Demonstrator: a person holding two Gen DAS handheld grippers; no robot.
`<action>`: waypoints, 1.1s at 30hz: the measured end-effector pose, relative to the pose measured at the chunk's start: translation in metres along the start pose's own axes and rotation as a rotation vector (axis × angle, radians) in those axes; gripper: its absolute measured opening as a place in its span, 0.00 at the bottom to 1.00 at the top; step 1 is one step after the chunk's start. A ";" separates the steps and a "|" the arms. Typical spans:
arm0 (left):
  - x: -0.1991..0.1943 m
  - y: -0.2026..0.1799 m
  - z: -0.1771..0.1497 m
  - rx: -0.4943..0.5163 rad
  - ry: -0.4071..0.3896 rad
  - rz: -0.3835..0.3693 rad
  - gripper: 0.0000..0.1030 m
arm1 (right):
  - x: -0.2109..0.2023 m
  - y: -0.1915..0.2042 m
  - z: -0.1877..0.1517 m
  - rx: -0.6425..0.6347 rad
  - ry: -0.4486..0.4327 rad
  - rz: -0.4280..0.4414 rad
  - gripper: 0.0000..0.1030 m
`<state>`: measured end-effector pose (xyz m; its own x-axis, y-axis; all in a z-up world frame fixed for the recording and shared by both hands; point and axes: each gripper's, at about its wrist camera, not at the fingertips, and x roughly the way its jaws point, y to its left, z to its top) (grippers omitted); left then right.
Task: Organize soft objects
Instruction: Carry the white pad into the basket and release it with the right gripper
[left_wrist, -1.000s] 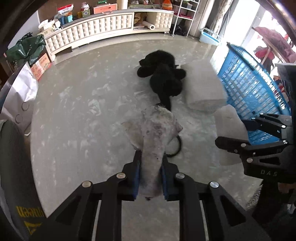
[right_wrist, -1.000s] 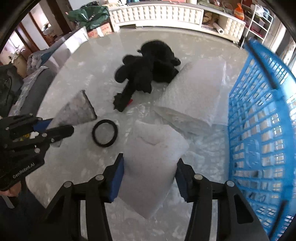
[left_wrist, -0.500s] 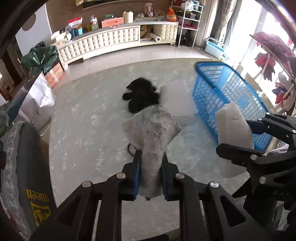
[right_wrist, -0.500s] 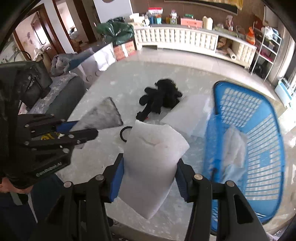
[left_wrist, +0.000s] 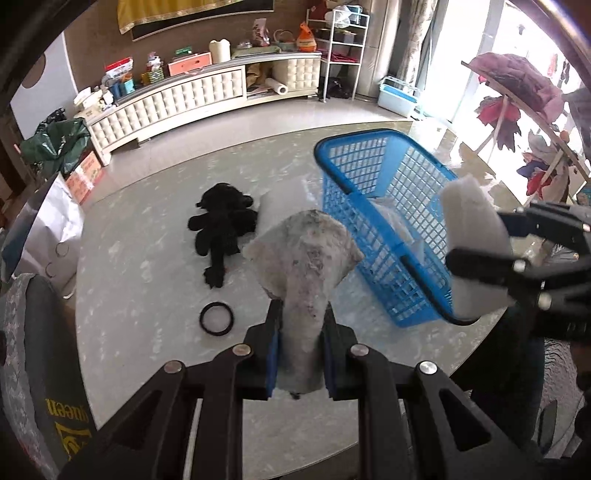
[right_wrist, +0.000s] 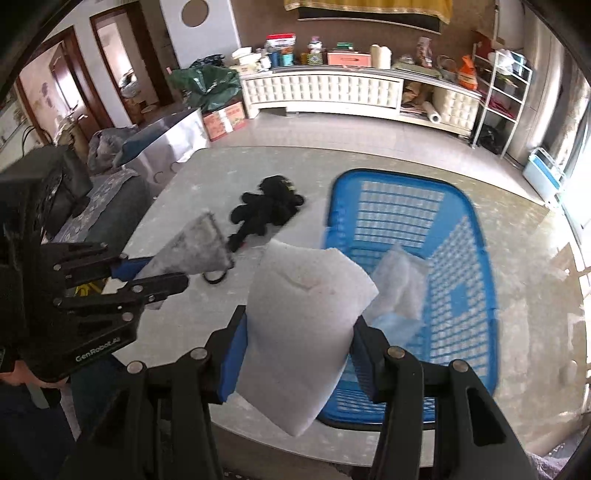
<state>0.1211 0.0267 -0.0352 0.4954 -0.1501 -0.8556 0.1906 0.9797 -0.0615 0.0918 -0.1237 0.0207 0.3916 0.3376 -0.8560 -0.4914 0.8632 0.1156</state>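
Observation:
My left gripper (left_wrist: 301, 354) is shut on a grey, dirty fuzzy pad (left_wrist: 304, 266), held up above the round marble table (left_wrist: 147, 266). My right gripper (right_wrist: 295, 343) is shut on a thick white foam piece (right_wrist: 303, 325), lifted beside the near left of the blue plastic basket (right_wrist: 465, 266). From the left wrist view the foam piece (left_wrist: 472, 240) hangs in front of the basket (left_wrist: 373, 206). A clear plastic bag (right_wrist: 399, 284) lies inside the basket. A black plush toy (left_wrist: 221, 225) and a black ring (left_wrist: 217, 318) lie on the table.
A white foam sheet (left_wrist: 284, 206) lies between the plush toy and the basket. A grey sofa arm (left_wrist: 40, 354) flanks the table's left. Beyond the table stand a long white cabinet (left_wrist: 184, 96), a metal shelf (left_wrist: 341, 51) and a clothes rack (left_wrist: 524, 107) at the right.
Both grippers have risen well above the table with their loads; the table, toy and basket look smaller and farther. The basket's inside with the plastic bag has come into view.

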 end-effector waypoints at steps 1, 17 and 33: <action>0.002 -0.001 0.002 0.005 0.000 -0.004 0.17 | 0.000 -0.005 0.001 0.007 0.000 -0.007 0.47; 0.027 -0.008 0.020 0.034 0.013 -0.064 0.17 | 0.076 -0.086 0.014 0.107 0.158 -0.086 0.49; 0.026 -0.011 0.021 0.032 -0.008 -0.086 0.17 | 0.141 -0.095 0.031 0.126 0.293 -0.130 0.75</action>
<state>0.1496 0.0097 -0.0459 0.4832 -0.2348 -0.8435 0.2594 0.9585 -0.1182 0.2179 -0.1464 -0.0953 0.1960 0.1151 -0.9738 -0.3447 0.9378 0.0414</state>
